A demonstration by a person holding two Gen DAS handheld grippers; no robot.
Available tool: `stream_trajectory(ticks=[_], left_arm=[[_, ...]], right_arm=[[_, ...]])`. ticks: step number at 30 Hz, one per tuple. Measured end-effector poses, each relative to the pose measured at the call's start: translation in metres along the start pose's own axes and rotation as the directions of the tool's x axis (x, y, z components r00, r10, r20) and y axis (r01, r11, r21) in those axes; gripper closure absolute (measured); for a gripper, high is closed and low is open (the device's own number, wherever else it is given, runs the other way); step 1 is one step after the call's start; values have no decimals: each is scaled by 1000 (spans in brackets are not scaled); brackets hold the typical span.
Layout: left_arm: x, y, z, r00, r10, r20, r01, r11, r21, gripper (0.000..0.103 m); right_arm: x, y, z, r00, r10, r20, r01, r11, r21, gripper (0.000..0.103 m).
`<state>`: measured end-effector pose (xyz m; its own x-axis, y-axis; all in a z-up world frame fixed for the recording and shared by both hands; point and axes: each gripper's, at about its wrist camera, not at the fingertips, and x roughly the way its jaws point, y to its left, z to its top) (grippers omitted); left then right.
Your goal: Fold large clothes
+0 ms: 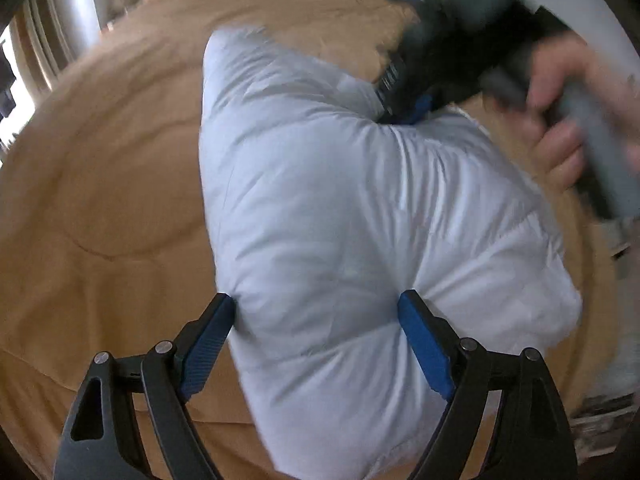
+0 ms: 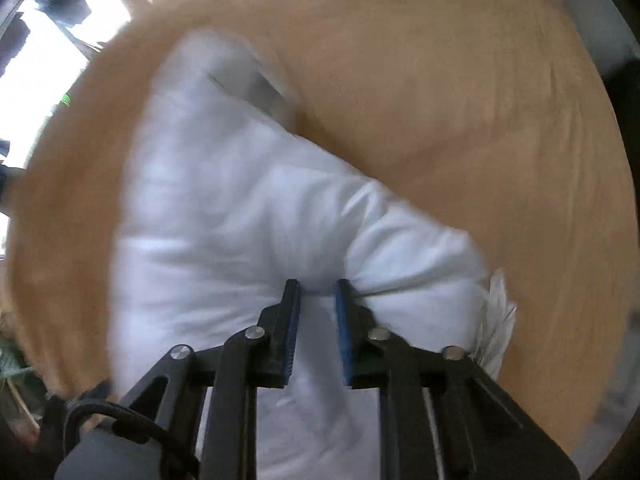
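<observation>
right claw (image 2: 317, 292) on white jacket (image 2: 240, 216)

A tan quilted bedspread (image 1: 100, 200) fills most of my left view, from twelve round to nine o'clock, faint stitched curves across it; at ten o'clock sits a bright window (image 1: 12, 92), blurred, with pale upright slats beside it

Black linkage arms, silver pivot screws, blue ribbed jaws, grey handle (image 1: 600, 152), bare-skinned hand (image 1: 560, 120)
</observation>
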<state>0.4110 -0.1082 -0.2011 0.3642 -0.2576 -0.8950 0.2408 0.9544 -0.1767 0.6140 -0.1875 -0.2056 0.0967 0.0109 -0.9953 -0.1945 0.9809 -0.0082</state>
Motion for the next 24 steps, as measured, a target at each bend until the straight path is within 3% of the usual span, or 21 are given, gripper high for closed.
stream_trajectory(ticks=[2,5,10,13,17,20,22,24], left_arm=[[3,-5,-1,1000,4,1,-4,1000,23,12],[3,-18,-1,999,30,16,-31,996,84,9],[2,-30,-6,995,91,33,-95,982,162,9],[4,-21,-10,995,90,32,-93,986,141,9],[1,-20,-12,997,78,23,-80,989,126,9],[-1,-21,-15,997,78,24,-81,988,133,9],[-2,-23,-19,998,68,11,-69,988,136,9],[2,-25,-21,998,69,6,-69,988,139,8]], right_arm=[[27,-27,-11,999,-19,-25,21,999,49,91],[48,-65,-33,999,29,-31,-24,989,147,100],[50,-94,-69,1000,-18,-15,21,974,227,103],[7,-86,-93,994,7,109,-33,970,242,103],[-46,-61,-155,964,66,259,-122,970,209,103],[-35,-50,-183,965,77,249,-124,976,179,103],[-5,-49,-200,984,13,180,-48,980,193,103],[17,-64,-204,989,22,149,-55,974,219,103]])
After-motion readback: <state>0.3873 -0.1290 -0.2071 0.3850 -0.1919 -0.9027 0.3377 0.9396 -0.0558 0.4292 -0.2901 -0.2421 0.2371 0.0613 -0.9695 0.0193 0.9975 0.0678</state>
